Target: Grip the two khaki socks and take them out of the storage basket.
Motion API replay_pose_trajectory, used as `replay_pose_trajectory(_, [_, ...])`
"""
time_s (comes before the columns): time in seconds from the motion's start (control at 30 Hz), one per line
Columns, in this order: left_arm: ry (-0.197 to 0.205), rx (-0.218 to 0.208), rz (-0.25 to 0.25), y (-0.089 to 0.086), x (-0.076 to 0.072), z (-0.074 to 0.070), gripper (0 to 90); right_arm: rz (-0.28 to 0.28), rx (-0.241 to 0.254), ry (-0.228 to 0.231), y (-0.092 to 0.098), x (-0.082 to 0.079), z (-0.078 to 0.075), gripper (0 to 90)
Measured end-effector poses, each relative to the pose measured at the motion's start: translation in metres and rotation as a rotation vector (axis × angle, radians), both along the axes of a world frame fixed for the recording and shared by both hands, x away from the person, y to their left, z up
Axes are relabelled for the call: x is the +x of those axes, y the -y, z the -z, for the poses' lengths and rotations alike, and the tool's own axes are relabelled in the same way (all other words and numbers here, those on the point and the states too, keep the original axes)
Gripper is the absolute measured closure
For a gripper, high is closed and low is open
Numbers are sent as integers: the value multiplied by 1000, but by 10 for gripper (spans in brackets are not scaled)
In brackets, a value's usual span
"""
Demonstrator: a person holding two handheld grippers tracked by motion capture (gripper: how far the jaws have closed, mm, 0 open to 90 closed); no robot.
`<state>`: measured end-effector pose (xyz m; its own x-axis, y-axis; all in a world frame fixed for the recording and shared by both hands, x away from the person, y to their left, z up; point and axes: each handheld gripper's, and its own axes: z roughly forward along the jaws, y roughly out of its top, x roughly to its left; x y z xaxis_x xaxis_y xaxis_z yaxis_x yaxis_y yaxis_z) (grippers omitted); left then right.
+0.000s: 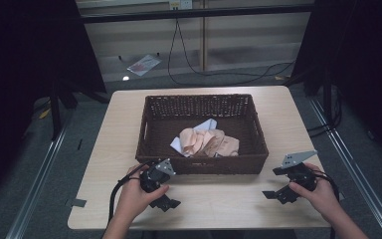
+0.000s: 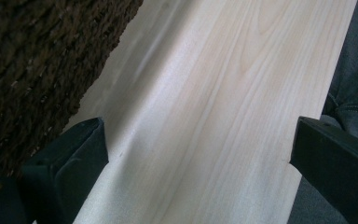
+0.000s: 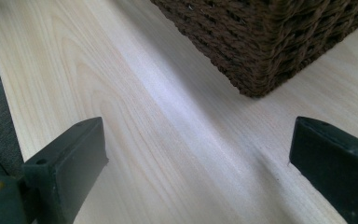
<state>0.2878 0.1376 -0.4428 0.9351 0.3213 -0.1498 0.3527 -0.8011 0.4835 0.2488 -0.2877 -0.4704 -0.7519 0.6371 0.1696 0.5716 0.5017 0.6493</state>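
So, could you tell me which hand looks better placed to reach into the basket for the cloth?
Probably left: the left tongs rest by the basket's front wall; the cloth lies about midway, the right tongs sit off its corner.

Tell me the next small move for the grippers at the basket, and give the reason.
Probably lift the left gripper over the near wall of the wicker basket toward the peach cloth. Both grippers, the right gripper too, sit low at the table with jaws wide apart and nothing between them, and the crumpled cloth lies inside the basket, nearer the left one.
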Motion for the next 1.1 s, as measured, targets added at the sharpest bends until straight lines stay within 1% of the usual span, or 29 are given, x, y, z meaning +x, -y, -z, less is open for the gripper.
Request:
replay_pose_trajectory(0.1, [-7,0,1,2,0,-2,35,2,2,1,0,0,0,36])
replay_pose_trajectory(0.13, [-10,7,12,3,1,-3,35,-3,5,0,-1,0,0,36])
replay_pose_trajectory(0.17, [-11,2,11,4,1,-4,36,-3,7,-5,-1,-1,0,36])
replay_pose_trajectory(0.2, [-9,7,17,4,2,-6,36,-6,5,-4,-1,0,1,36])
replay_pose_trajectory(0.23, [-14,1,12,6,2,-7,36,-6,6,-4,-1,-1,1,37])
replay_pose_trajectory(0.27, [-14,-2,19,7,3,-9,37,-5,0,-5,-2,-1,1,36])
replay_pose_trajectory(0.37, [-18,-2,27,10,3,-12,38,-4,1,-5,-2,-1,1,36])
replay_pose_trajectory(0.4, [-30,4,28,12,3,-14,39,-4,3,-6,-2,-1,1,36])
replay_pose_trajectory(0.43, [-32,7,34,13,3,-15,39,1,2,-10,-1,-1,1,36])
replay_pose_trajectory(0.53, [-42,0,41,15,3,-19,39,2,9,-7,-1,-1,1,36])
replay_pose_trajectory(0.6, [-41,11,48,16,5,-25,39,-5,10,-5,-1,-1,1,36])
replay_pose_trajectory(0.63, [-40,7,52,16,6,-27,39,-6,11,-6,-2,-1,1,36])
replay_pose_trajectory(0.67, [-43,11,50,16,6,-31,40,-7,15,-9,-2,-1,1,36])
replay_pose_trajectory(0.73, [-48,5,64,16,8,-39,42,-7,13,-7,-2,-1,1,36])
replay_pose_trajectory(0.77, [-48,5,64,16,8,-39,42,-8,18,-9,-2,-1,1,37])
replay_pose_trajectory(0.8, [-51,-11,59,17,10,-47,42,-7,24,-10,-2,-1,1,36])
replay_pose_trajectory(0.83, [-51,-11,59,17,10,-47,42,-7,24,-10,-2,-1,1,36])
replay_pose_trajectory(0.87, [-48,-15,62,18,13,-55,42,-6,22,-8,-2,0,1,36])
replay_pose_trajectory(0.9, [-49,-12,64,19,15,-59,42,-3,25,-8,-2,0,1,37])
replay_pose_trajectory(1.0, [-57,-8,59,23,21,-69,42,-1,24,-12,-2,-1,0,36])
replay_pose_trajectory(1.1, [-75,-10,59,26,29,-76,42,-7,26,-8,-2,-1,0,36])
